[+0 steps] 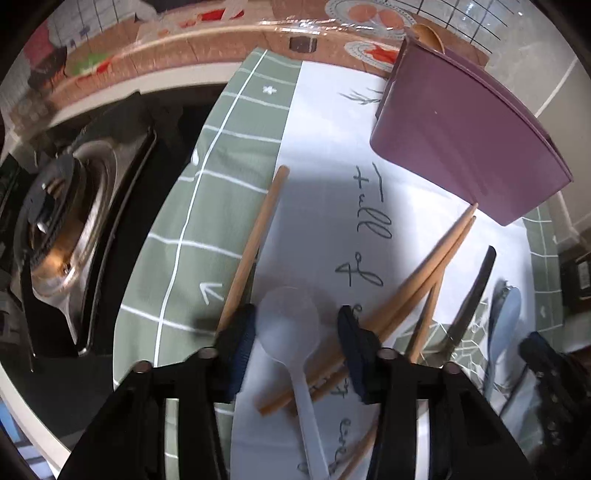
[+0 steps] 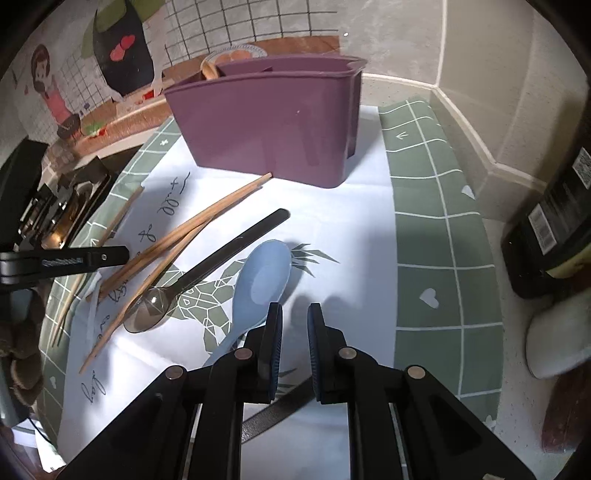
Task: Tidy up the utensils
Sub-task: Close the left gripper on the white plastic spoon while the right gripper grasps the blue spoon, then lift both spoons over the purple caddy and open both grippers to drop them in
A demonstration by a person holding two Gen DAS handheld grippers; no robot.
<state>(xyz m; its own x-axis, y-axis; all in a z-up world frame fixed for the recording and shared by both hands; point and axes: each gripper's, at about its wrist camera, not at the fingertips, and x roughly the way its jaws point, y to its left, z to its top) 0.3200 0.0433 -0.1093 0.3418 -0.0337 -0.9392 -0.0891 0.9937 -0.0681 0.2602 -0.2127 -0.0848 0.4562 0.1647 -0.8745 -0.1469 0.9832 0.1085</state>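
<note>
Landmark: purple utensil caddy point(image 2: 273, 122), upright at the far end of the cloth; one wooden utensil point(image 2: 208, 70) stands in its back compartment.

Surface: white cloth point(image 2: 351, 229) with a green grid border, handwritten script and a geometric pineapple print, spread over a pale speckled counter point(image 2: 513, 413).

In front of the caddy, on the cloth:
- Wooden chopsticks point(image 2: 192, 236), several, crossed loosely; the tips of one pair lie just short of the caddy's base. One more chopstick point(image 1: 255, 243) lies apart, on the green border.
- Dark-handled spoon point(image 2: 207, 269) with a smoky bowl, handle aimed toward the caddy.
- Pale blue spoon point(image 2: 258, 280), just beside the dark one.
- Translucent white spoon point(image 1: 291, 332), resting over the chopsticks.

Grippers:
- Left gripper point(image 1: 295, 332): jaws spread around the white spoon's bowl, pads not pressing it.
- Right gripper point(image 2: 295, 343): jaws nearly together, a narrow gap, nothing between them; it hangs beside the blue spoon's handle.

Room: gas burner point(image 1: 62, 229) to the caddy's left; dark bottle point(image 2: 550, 229) to its right; tiled wall point(image 2: 229, 26) with cartoon stickers behind.
</note>
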